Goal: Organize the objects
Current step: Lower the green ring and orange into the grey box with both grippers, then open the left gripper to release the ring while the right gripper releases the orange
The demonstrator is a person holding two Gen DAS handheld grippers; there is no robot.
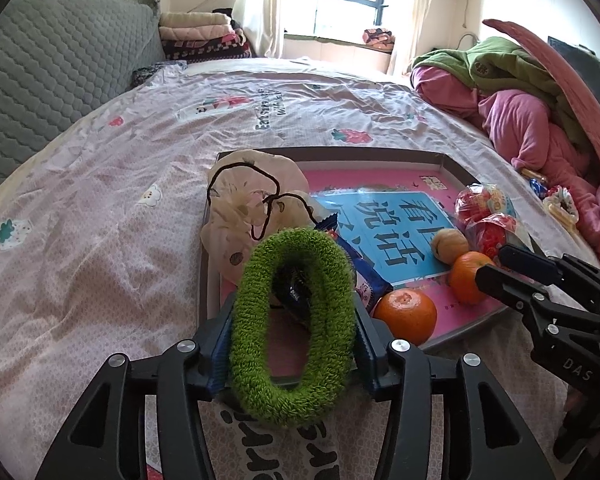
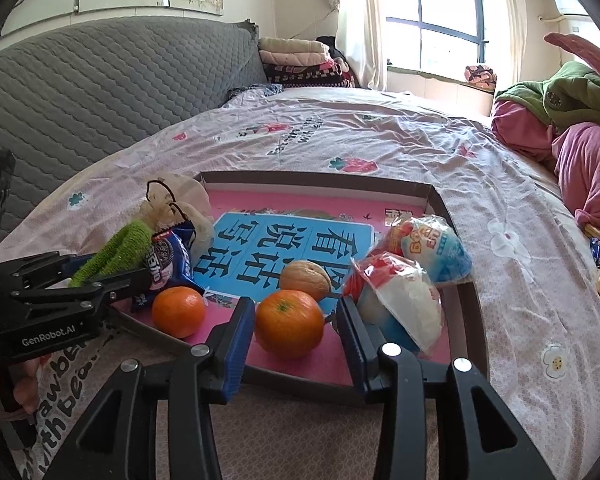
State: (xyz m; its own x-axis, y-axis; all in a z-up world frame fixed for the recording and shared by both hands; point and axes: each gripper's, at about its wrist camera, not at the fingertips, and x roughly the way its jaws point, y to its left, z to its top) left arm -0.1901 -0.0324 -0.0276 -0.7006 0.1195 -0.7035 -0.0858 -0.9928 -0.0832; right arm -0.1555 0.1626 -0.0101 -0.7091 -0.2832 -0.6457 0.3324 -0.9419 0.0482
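A shallow grey-rimmed tray (image 1: 340, 152) (image 2: 320, 178) with a pink and blue book as its floor lies on the bed. My left gripper (image 1: 294, 308) (image 2: 116, 268) is shut on a green fuzzy ring (image 1: 292, 328) (image 2: 120, 252), held upright over the tray's near left corner. My right gripper (image 2: 296, 312) (image 1: 492, 264) stands open around an orange (image 2: 289, 324) (image 1: 470, 278) resting in the tray, with a gap at the right pad. Also in the tray are a second orange (image 2: 179, 312) (image 1: 406, 316), a walnut (image 2: 305, 280), a blue cookie pack (image 2: 168, 264), two snack packets (image 2: 436, 252) and a cloth pouch (image 1: 252, 200).
The bed has a pink printed sheet (image 1: 120, 220). A grey quilted headboard (image 1: 60, 60) runs along the left. Pink and green clothing (image 1: 532, 120) is heaped at the right, with several loose snacks (image 1: 560, 204) beside it. A hand (image 2: 24, 384) holds the left gripper's handle.
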